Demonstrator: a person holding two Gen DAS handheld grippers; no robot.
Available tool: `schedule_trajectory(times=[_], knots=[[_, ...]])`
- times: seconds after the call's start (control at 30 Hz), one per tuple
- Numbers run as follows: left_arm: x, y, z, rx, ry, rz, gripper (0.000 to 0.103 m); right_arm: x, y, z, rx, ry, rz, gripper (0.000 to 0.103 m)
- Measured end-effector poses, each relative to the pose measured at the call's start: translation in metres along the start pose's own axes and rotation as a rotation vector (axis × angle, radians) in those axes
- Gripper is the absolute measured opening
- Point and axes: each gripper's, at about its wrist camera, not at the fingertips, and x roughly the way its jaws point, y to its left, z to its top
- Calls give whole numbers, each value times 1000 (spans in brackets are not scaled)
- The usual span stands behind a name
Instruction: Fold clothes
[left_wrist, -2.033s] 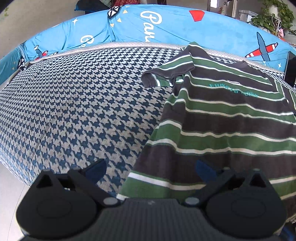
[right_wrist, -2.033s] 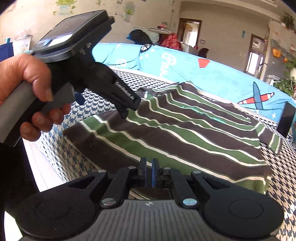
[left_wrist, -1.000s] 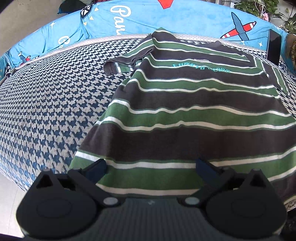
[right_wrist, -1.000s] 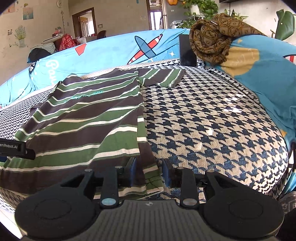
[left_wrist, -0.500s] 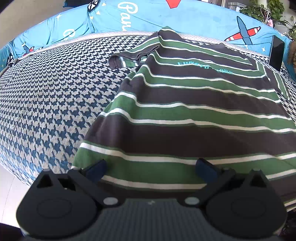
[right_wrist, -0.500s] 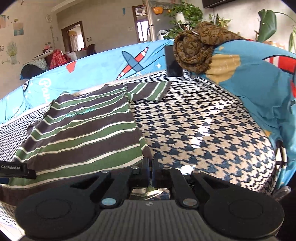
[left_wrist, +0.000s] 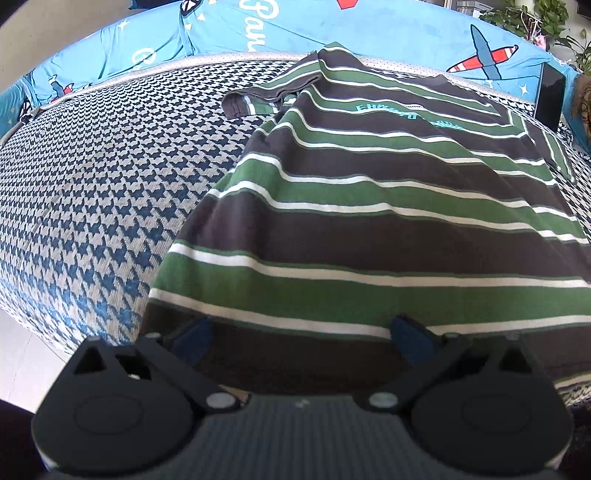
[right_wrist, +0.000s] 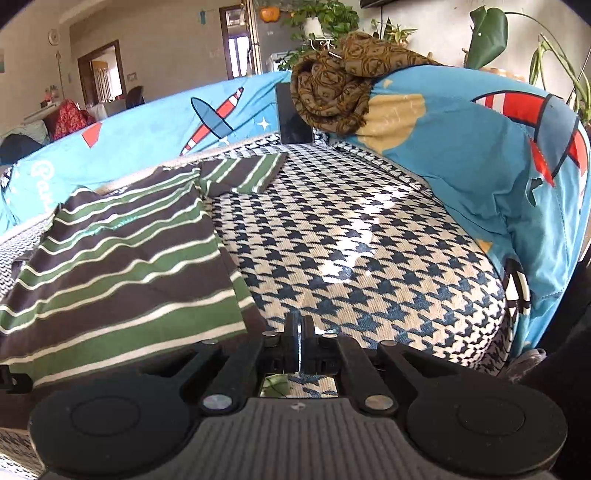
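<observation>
Left gripper (left_wrist: 301, 334): jaws spread wide, grasping nothing, with both blue fingertips (left_wrist: 408, 332) over the near hem of the green, charcoal and white striped short-sleeved shirt (left_wrist: 369, 229). Over the last two seconds this view has slid from the bare cover at the shirt's left edge to a position square over the hem, and has drawn closer to the cloth.

Right gripper (right_wrist: 298, 325): jaws clenched together at the shirt's near right corner. One second ago they stood apart around that corner; half a second ago they had closed. Whether cloth is actually pinched between them cannot be told, as the linkage hides the contact.

Judgement: the hem's right corner appears secured and the left corner is being lined up, which would suit lifting the bottom edge for a fold.

The shirt lies spread flat, unfolded, both sleeves out, collar end away from the person, on the blue-and-cream houndstooth sofa cover (right_wrist: 369, 258).

Writing: turquoise lettering across the shirt's chest (left_wrist: 406, 118), too distorted to read with confidence; white script beginning "Pa" on the bright blue aeroplane-print backrest cover (left_wrist: 258, 37). A brown patterned scarf (right_wrist: 340, 85) is bundled on the backrest at the right.
</observation>
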Motion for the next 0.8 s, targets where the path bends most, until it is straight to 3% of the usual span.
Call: schedule_trajectory(times=[0.4, 0.5, 0.8], knots=[[-6, 1, 6, -4, -46, 13, 103, 17, 23, 31, -76, 67, 204, 3], [-5, -1, 8, 11, -41, 8, 103, 26, 28, 47, -119, 110, 262, 9], [5, -8, 36, 56, -28, -6, 103, 72, 19, 92, -36, 241, 369, 13]])
